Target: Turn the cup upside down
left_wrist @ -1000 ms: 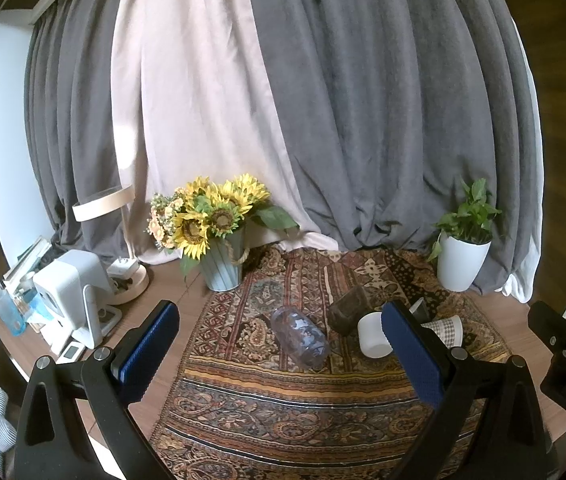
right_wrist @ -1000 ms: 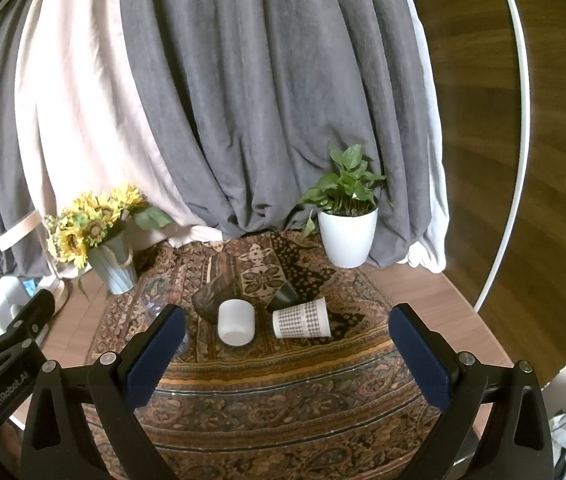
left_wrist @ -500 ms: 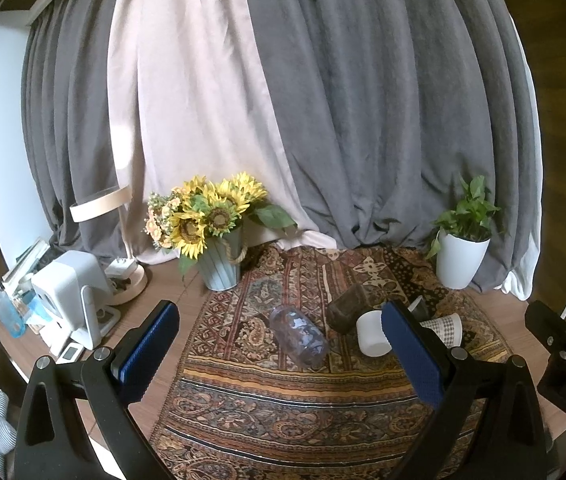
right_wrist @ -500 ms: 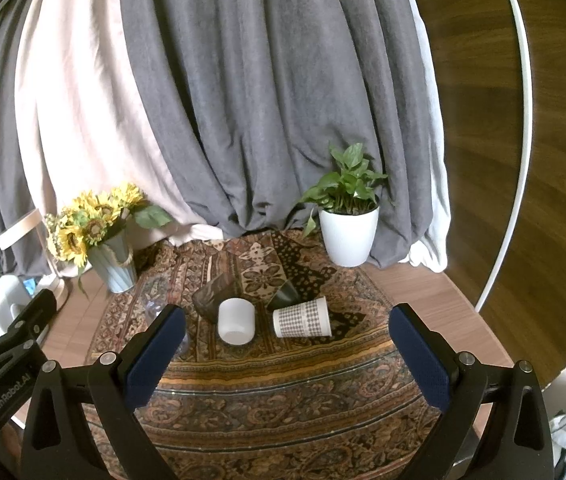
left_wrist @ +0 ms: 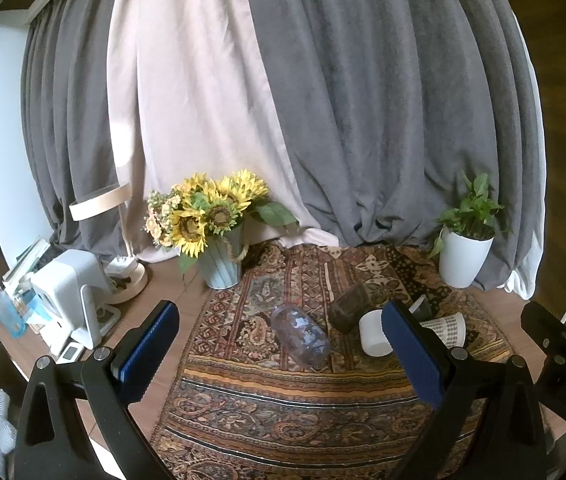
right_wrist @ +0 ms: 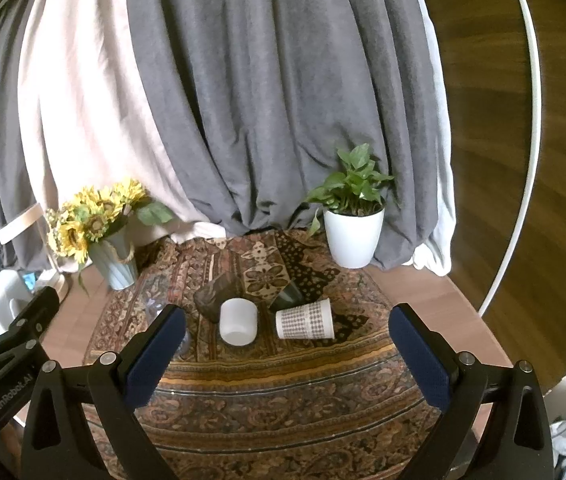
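While hovering above the patterned rug (right_wrist: 283,384), left gripper (left_wrist: 279,344) and right gripper (right_wrist: 287,344) both spread wide, gripping nothing. Lying on their sides mid-rug: white cup (right_wrist: 239,322), checkered paper cup (right_wrist: 305,320), clear cup (left_wrist: 301,336), dark glass (right_wrist: 219,294).

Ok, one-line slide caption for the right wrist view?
Open right gripper above patterned rug, facing white cup and checked paper cup lying on its side.

I see a woven patterned cloth (right_wrist: 267,392) over the smooth wooden table (right_wrist: 423,296) — matt, slightly rough. The white cup (right_wrist: 238,322) looks matt, the checked cup (right_wrist: 305,319) papery, the clear tumbler (left_wrist: 300,337) glossy — my gripper pads (right_wrist: 155,360) are textured blue rubber.
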Tool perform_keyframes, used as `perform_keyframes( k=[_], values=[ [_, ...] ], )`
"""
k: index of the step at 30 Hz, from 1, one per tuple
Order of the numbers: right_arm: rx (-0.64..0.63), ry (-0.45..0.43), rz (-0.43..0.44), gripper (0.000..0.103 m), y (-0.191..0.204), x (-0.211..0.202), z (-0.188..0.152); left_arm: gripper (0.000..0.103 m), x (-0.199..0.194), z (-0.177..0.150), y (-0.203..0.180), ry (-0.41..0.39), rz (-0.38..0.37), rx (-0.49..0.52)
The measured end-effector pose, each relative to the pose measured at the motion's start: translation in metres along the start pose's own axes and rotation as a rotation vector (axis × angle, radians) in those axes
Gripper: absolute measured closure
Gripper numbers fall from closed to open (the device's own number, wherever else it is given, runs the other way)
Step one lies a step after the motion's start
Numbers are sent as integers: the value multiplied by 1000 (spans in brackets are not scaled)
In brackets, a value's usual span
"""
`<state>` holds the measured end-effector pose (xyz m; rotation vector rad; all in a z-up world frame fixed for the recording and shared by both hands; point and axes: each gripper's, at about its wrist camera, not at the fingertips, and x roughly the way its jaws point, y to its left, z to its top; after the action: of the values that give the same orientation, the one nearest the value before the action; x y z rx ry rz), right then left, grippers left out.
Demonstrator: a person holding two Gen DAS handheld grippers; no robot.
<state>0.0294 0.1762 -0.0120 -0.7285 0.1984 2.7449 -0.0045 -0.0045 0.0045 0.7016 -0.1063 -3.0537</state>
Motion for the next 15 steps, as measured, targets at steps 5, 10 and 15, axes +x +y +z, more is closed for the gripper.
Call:
perform_keyframes(
  k=[5, 10, 15],
  values=[
    [-19, 11, 8, 1, 7, 8, 1, 0, 8, 0, 2, 13, 11, 3],
    [-32, 37, 19, 1, 15, 27, 0, 0, 27, -5, 4, 55, 30, 9],
    [-53, 84, 52, 1, 28, 56, -2, 0, 56, -12, 10, 116, 52, 0]
  ],
)
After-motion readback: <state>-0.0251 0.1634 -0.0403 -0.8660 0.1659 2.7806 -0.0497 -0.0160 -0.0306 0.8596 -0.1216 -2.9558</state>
